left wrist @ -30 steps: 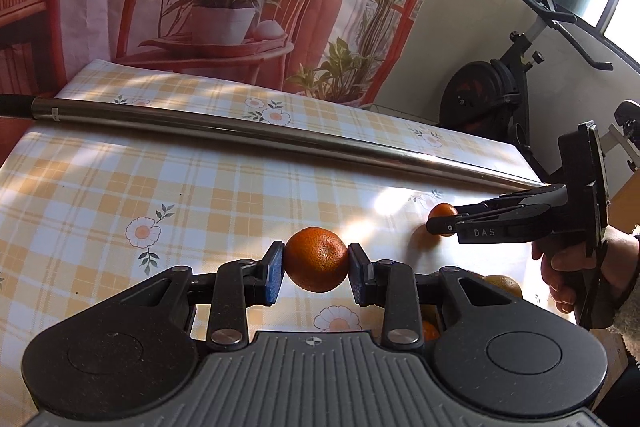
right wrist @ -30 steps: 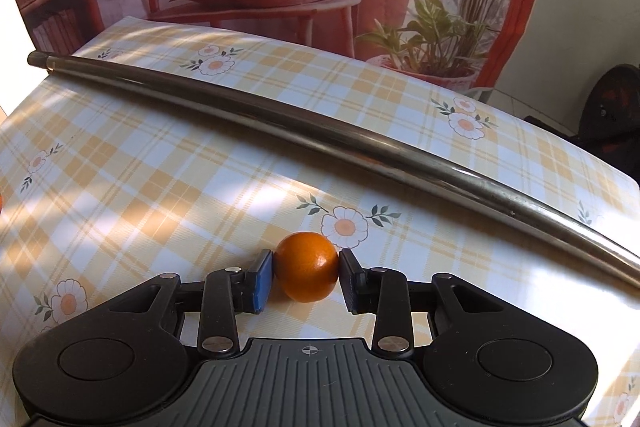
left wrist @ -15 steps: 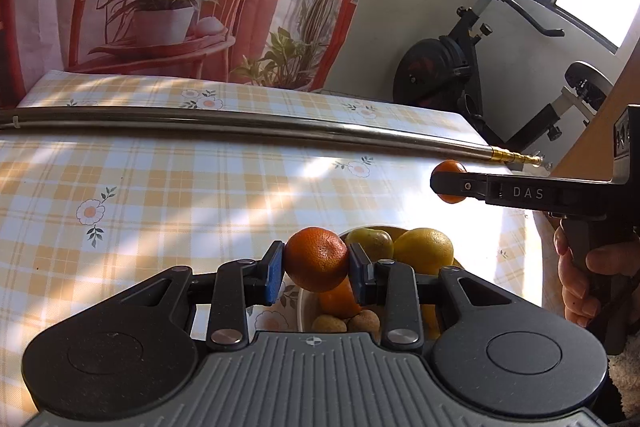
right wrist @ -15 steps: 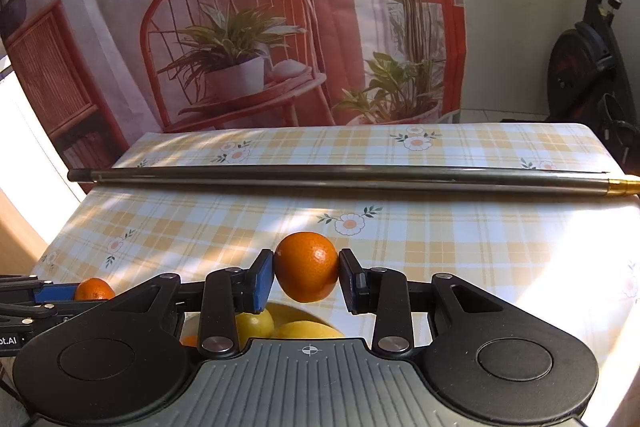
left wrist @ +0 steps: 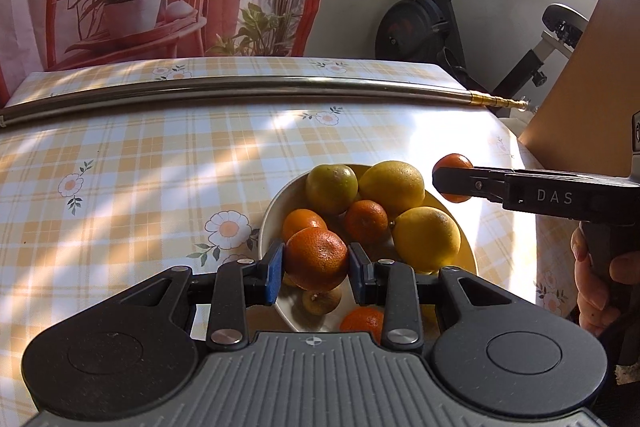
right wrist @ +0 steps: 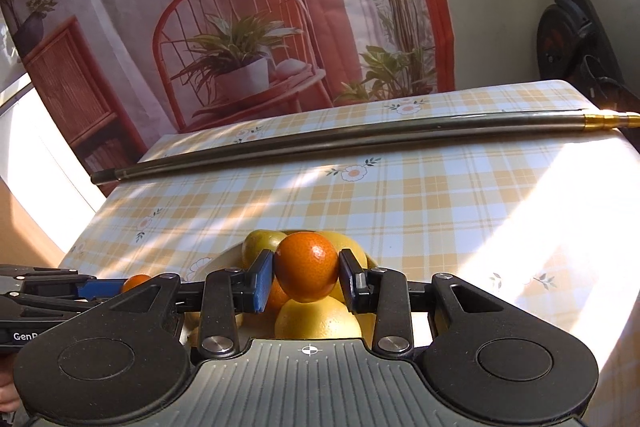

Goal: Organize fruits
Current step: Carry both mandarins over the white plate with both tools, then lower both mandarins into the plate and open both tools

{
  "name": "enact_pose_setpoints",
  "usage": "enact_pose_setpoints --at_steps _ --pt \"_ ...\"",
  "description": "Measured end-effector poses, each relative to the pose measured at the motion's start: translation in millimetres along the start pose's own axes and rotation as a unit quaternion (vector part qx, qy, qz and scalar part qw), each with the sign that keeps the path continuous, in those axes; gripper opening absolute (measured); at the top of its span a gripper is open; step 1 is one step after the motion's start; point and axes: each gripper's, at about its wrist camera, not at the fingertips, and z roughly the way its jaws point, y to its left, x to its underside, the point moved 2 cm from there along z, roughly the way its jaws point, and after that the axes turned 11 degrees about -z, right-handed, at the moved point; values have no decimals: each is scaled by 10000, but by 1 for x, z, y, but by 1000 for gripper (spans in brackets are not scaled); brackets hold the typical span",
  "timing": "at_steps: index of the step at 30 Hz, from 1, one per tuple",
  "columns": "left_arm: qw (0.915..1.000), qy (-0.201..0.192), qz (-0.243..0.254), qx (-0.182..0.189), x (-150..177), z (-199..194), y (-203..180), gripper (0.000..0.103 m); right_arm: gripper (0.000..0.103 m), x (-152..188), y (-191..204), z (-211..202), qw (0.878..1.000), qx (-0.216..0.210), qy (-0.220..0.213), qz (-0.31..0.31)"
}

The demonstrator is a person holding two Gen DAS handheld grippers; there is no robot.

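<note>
I have swung both claws from the bare tabletop (left wrist: 132, 163) to above the bowl (left wrist: 269, 223). My left claw (left wrist: 316, 267) grips 1 mandarin (left wrist: 316, 259), my right claw (right wrist: 306, 277) another mandarin (right wrist: 306, 267); releasing comes next, I judge.

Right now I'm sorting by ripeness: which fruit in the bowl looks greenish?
The round one at the bowl's far left. Its skin is green-tinged; its neighbours are plain yellow lemons or orange mandarins.

The left tongs (left wrist: 316, 267) are clamping an orange (left wrist: 316, 259) between blue pads, pointing forward and level. The right tongs (right wrist: 306, 277) are gripping another orange (right wrist: 306, 267), reaching in sideways from the right, a hand (left wrist: 600, 283) squeezing the handle.
</note>
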Motion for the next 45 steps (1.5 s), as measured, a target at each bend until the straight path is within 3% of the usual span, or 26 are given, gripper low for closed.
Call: enact_pose_setpoints --at_steps 6,17,29,36,38,41,45 --pt "9995 310 94 44 0 17 -6 35 32 8 1 1 9999 -77 26 66" --pt "9921 639 1075 -9 8 53 -43 35 32 14 -13 -8 9998 23 -49 175" --pt "9877 902 1274 55 11 77 -49 35 32 17 -15 -8 9997 10 -52 239" --pt "9868 704 1449 132 11 72 -52 36 32 16 -14 -8 9998 55 -30 196" --pt "9884 551 1393 236 9 61 -50 41 32 15 -12 -9 9998 79 -33 154" --pt "9929 211 1139 287 5 39 -41 43 32 13 -10 -9 9999 81 -19 108" --pt "9980 -183 611 45 -2 15 -17 43 32 12 -4 -4 9999 -38 81 93"
